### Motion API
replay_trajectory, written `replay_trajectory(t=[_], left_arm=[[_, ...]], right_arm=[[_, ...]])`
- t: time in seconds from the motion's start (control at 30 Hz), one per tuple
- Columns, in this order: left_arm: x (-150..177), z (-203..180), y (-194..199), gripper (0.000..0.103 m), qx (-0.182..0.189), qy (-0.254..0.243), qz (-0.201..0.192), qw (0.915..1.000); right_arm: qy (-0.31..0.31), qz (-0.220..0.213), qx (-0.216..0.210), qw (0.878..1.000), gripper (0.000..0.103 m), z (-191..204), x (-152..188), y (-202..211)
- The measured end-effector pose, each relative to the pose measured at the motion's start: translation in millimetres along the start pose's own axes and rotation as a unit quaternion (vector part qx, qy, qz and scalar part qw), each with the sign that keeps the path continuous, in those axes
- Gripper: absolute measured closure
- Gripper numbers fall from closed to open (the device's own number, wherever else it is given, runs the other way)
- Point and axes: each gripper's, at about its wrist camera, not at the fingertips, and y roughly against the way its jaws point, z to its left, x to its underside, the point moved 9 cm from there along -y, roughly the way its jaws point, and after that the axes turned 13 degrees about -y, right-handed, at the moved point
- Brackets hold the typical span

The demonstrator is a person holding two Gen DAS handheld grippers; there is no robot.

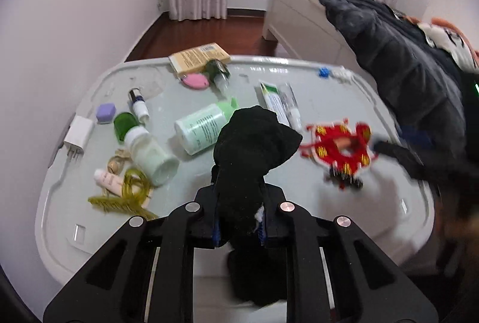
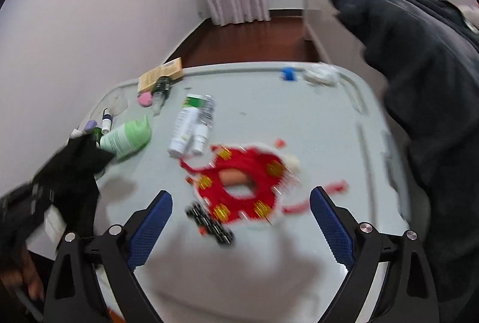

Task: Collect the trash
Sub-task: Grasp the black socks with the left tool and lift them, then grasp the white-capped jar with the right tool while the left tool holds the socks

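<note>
My left gripper [image 1: 239, 197] is shut on a black cloth [image 1: 254, 137] that bunches up above the jaws, lifted over the pale grey table [image 1: 299, 218]. The same cloth [image 2: 77, 167] shows at the left edge of the right wrist view. A red fabric ornament with gold patches and a hole in its middle [image 2: 245, 173] lies on the table. My right gripper [image 2: 241, 197] hangs open just over it, blue pads [image 2: 149, 230] on either side, not touching. The left wrist view shows that ornament [image 1: 341, 146] to the right of the cloth.
The left half of the table holds a green-capped lotion bottle [image 1: 203, 128], a white jar [image 1: 152, 155], two tubes [image 1: 281, 104], a white charger [image 1: 76, 137], a cardboard box [image 1: 197, 56] and small items. A dark padded coat [image 1: 404, 59] drapes over the bed at right.
</note>
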Motion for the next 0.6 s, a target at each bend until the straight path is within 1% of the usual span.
replay_trajectory(t=[0.07,0.13,0.2,0.23,0.3,0.37,0.4,0.47,0.53,0.6], left_arm=[[2.7,-1.5,-5.7,0.086,0.005,-0.008,-0.001,1.0000],[3.7,3.7,-7.0,0.086,-0.002,-0.010,-0.001,0.9999],[4.8,11.6,-0.9,0.086,0.001,0.003,-0.006,1.0000],[3.4,19.1,3.0,0.086,-0.001,0.011,-0.012,0.9999],[2.8,29.7,10.7,0.085,-0.007,0.020,-0.021,0.9995],[2.3,44.3,18.4,0.085,-0.013,0.032,-0.029,0.9990],[2.3,51.3,21.6,0.085,-0.015,0.040,-0.031,0.9986],[3.4,71.7,30.2,0.085,-0.020,0.065,-0.034,0.9971],[3.3,85.8,37.0,0.085,-0.028,0.078,-0.037,0.9958],[4.4,101.3,45.4,0.085,-0.043,0.090,-0.046,0.9939]], right_arm=[[0.027,-0.001,0.012,1.000,0.011,15.0,-12.2,-23.0],[0.052,-0.007,0.035,0.998,0.011,26.5,-25.9,-46.1],[0.066,-0.007,0.052,0.996,0.012,34.1,-35.7,-63.0],[0.068,-0.005,0.050,0.996,0.013,39.5,-38.9,-69.2],[0.071,-0.004,0.009,0.997,0.013,61.6,-41.4,-73.0],[0.091,0.011,-0.031,0.995,0.013,88.7,-32.8,-74.1],[0.110,0.011,-0.041,0.993,0.013,105.0,-25.5,-75.3],[0.136,0.031,-0.059,0.989,0.012,126.6,-11.9,-83.2],[0.165,0.050,-0.050,0.984,0.010,142.0,0.1,-97.3],[0.170,0.069,-0.058,0.981,0.010,152.8,6.4,-106.6]])
